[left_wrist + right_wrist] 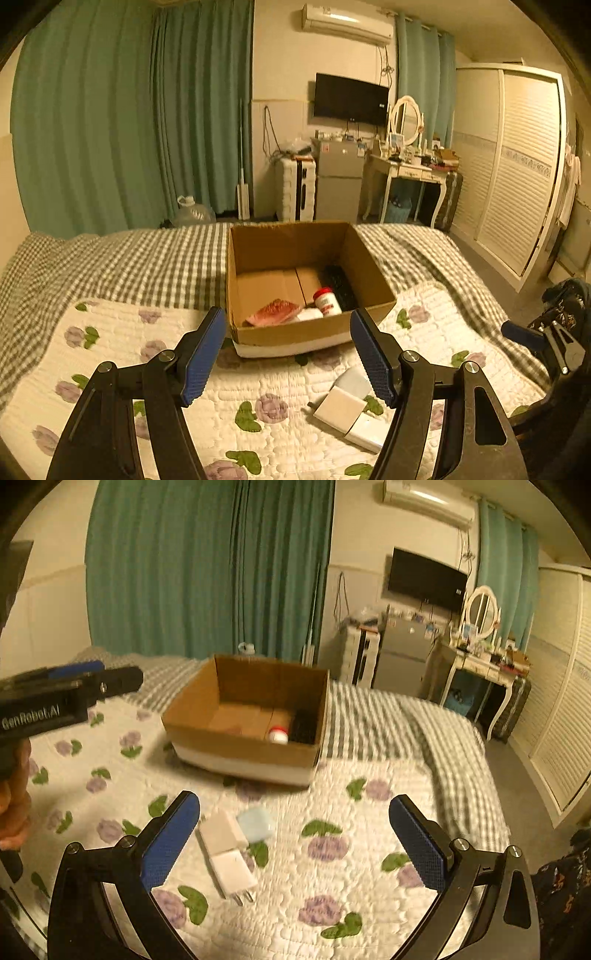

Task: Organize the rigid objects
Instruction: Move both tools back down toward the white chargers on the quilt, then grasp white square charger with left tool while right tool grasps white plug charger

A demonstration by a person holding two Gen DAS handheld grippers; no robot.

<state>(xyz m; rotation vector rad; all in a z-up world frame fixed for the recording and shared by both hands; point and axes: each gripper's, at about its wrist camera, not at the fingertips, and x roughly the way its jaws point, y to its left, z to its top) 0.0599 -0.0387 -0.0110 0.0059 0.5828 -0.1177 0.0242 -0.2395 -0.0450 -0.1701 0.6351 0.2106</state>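
An open cardboard box (310, 332) stands on the floral quilt. Inside lie a red-capped white bottle (327, 301), a pink-red item (273, 312), a small white item (309, 314) and a black object (338, 284). In front of the box, two white plug chargers (221, 832) (232, 873) and a pale blue block (256, 823) lie together on the quilt. My left gripper (288, 314) is open above the quilt, facing the box, with the chargers (340, 408) by its right finger. My right gripper (295, 801) is wide open and holds nothing; the chargers are beside its left finger.
The floral quilt (332, 886) covers a bed with a grey checked blanket (129, 266) behind it. My left gripper's body (74, 686) and a hand (14, 805) show at the left of the right wrist view. A wardrobe (517, 166) and a dressing table (410, 170) stand beyond the bed.
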